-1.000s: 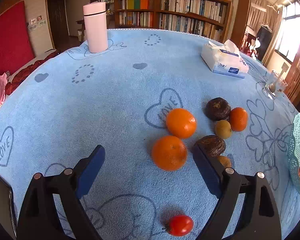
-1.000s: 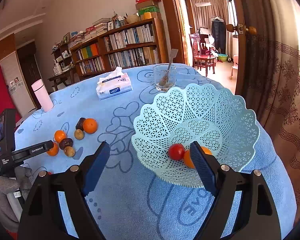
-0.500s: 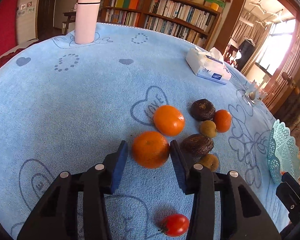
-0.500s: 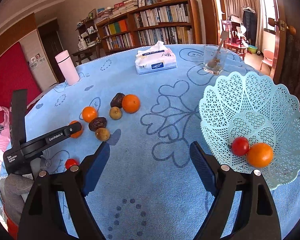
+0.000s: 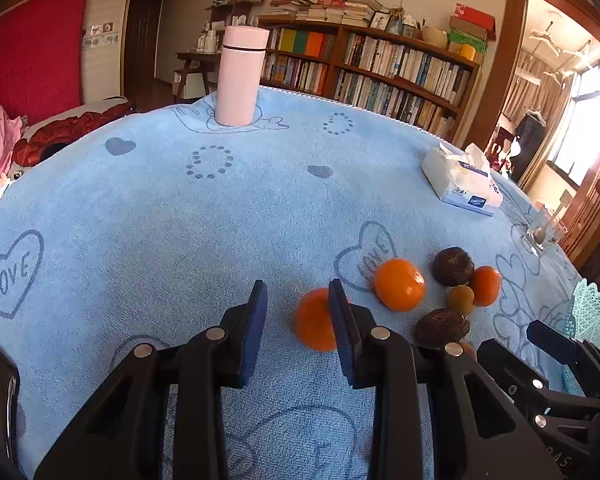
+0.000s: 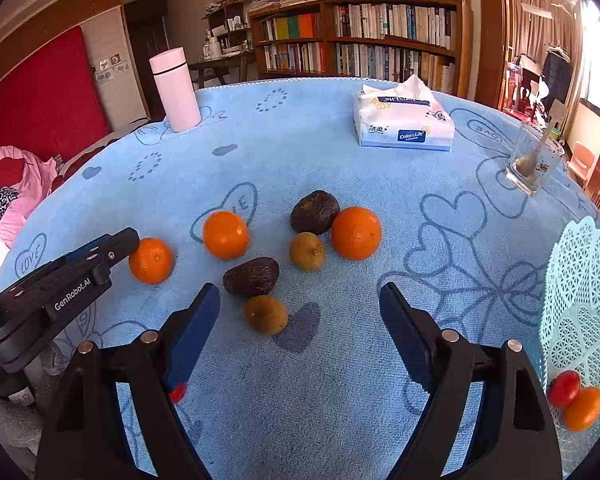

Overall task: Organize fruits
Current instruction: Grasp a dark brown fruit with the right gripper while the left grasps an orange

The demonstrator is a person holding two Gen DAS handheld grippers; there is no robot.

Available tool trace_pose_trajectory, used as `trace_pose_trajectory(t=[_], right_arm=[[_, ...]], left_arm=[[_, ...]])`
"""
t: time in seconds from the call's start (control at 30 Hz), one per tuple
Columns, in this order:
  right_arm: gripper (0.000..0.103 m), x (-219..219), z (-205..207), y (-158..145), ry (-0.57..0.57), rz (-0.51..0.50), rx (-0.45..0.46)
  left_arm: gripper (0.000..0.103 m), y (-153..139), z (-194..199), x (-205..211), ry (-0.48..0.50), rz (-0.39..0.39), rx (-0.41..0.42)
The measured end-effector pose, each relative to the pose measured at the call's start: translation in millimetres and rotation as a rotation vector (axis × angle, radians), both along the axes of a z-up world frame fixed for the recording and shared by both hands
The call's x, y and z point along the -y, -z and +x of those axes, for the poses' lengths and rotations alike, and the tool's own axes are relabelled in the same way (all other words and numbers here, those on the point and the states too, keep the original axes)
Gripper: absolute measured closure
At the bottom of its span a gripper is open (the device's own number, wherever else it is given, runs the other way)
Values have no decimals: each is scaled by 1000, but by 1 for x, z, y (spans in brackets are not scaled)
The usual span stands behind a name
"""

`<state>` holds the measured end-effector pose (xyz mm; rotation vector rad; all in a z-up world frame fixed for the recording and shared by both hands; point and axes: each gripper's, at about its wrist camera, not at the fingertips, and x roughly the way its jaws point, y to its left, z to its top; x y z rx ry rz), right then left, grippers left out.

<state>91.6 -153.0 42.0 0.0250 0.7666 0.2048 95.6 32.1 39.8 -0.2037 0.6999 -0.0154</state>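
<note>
**At lower centre of the left wrist view: jaws off-line from the orange, grip may miss**

In the left wrist view, the left gripper [image 5: 298, 300] has its jaws narrowed but still apart, with nothing clamped. The round, bright orange mandarin [image 5: 314, 322] sits on the light blue heart-print towel cloth [image 5: 180, 220], low and centre-right in the frame. It is half hidden behind the right-hand finger rather than centred in the gap.

Risks, judged from this:
- Closing now would likely catch the mandarin on one finger's edge, nudging or rolling it rightward into the dark brown wrinkled oval fruit [image 5: 442, 326] just beside it.
- The gap looks narrower than the fruit, so pushing forward would shove it rather than take it in.

The right gripper [image 6: 299, 294] hangs wide open and empty at lower centre of its view, above the small olive-brown round fruit [image 6: 266, 314]. The pale turquoise lattice plastic basket [image 6: 580, 280] is at the right edge, well apart from the mandarin [image 6: 151, 260].

Orientation: the mandarin is near-spherical (slightly squat), so it has no usable long axis. I cannot tell where the stem end faces.
</note>
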Motion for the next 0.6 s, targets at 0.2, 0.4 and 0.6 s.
trace_pose_trajectory(t=[0.2, 0.4, 0.6], right_arm=[[34, -23, 21, 7, -82, -34, -13], [57, -39, 35, 21, -118, -76, -59], [62, -37, 31, 22, -104, -59, -64]], left_arm=[[71, 1, -1, -2, -6, -5, -1], [70, 2, 0, 1, -3, 0, 1], [50, 6, 2, -3, 16, -49, -20]])
